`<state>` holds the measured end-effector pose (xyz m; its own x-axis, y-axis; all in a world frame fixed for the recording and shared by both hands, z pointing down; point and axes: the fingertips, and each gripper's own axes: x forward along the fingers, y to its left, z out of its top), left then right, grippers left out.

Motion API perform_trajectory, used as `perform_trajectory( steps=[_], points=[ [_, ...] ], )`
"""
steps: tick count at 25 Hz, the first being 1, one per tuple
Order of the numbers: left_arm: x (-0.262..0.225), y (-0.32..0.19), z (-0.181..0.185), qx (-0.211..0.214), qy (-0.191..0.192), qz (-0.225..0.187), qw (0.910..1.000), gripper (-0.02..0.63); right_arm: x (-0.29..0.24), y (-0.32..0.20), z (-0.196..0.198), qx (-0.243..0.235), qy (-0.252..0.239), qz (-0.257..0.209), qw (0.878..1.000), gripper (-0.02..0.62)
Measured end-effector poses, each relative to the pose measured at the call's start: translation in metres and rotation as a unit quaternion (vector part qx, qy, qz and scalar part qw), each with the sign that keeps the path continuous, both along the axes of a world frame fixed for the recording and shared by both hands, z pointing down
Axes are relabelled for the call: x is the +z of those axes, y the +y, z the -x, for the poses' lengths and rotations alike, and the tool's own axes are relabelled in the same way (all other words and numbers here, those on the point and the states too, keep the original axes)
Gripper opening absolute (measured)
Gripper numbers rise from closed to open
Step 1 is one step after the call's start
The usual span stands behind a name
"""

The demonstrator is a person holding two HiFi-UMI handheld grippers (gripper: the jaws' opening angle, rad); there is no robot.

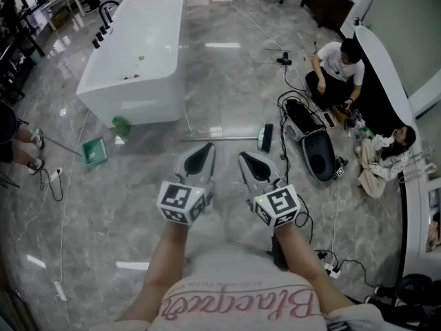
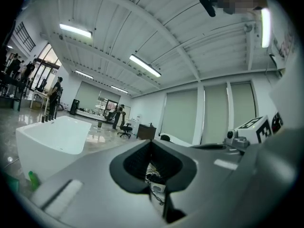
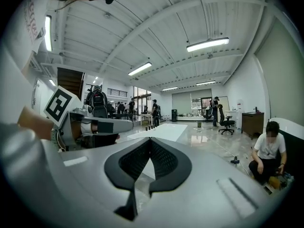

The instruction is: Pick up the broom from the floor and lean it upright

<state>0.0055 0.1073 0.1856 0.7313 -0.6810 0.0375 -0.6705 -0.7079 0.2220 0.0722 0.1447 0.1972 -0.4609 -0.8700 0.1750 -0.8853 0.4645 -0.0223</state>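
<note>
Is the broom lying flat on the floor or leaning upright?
Lying flat: in the head view the broom rests full length on the floor, leaning against nothing.

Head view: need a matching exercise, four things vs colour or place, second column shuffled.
Things:
1. broom
2. bathtub
3. dustpan
4. seated person

Descriptions:
a. green, on the floor at left
b. white, upper left
c. lying flat on the floor, centre
d. upper right, white shirt, beside cables

Pairs: 1-c, 2-b, 3-a, 4-d
</note>
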Motion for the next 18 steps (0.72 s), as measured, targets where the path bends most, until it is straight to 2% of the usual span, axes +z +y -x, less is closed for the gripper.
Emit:
perform_trajectory(
  steps=[5,10,18],
  points=[
    [0.004,-0.056,0.010,0.008,0.000,0.004,1.0000,-0.002,0.002,-0.058,0.015,0.000,0.011,0.008,1.000,0.002],
    [0.012,-0.093,0.011,0.022,-0.008,0.016,0.9996,-0.002,0.012,-0.093,0.024,-0.009,0.028,0.024,0.999,0.002],
    [0.039,-0.135,0.002,0.016,-0.017,0.056,0.9982,-0.002,0.042,-0.128,0.007,-0.011,0.023,0.069,0.997,0.002]
  ],
)
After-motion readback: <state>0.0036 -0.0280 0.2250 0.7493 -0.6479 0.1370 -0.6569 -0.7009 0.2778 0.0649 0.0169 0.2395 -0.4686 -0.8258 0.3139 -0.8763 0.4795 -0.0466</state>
